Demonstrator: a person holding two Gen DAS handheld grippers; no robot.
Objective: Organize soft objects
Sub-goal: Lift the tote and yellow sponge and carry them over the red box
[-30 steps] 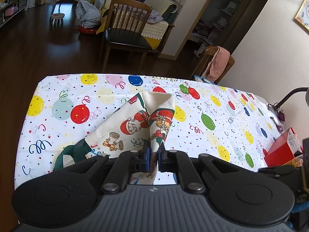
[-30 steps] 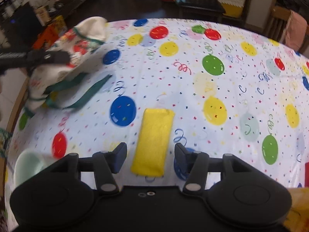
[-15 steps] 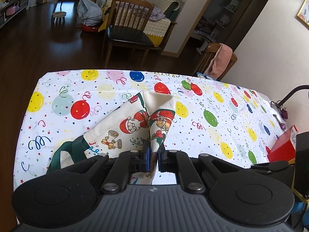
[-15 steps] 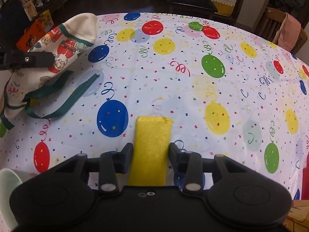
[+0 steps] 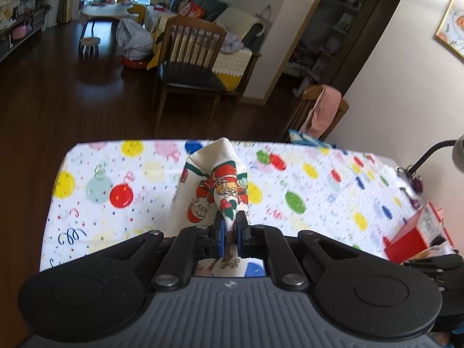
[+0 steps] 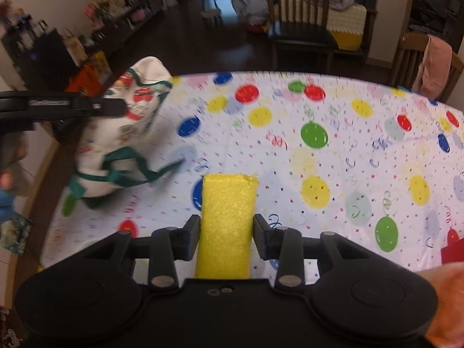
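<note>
Yellow sponge [image 6: 225, 226] now off tablecloth [image 6: 333, 174]

Two close wrist fisheyes looking along their tongs, both sharing the balloon-print tablecloth [image 5: 145, 174] and printed bag [image 6: 121, 133]

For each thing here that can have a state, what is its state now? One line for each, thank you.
Left gripper: shut on the cloth bag.
Cloth bag: lifted by its edge, hanging, green straps dangling.
Right gripper: shut on the yellow sponge.
Yellow sponge: clamped between the fingers, pointing forward.
Red box: open on top.
</note>
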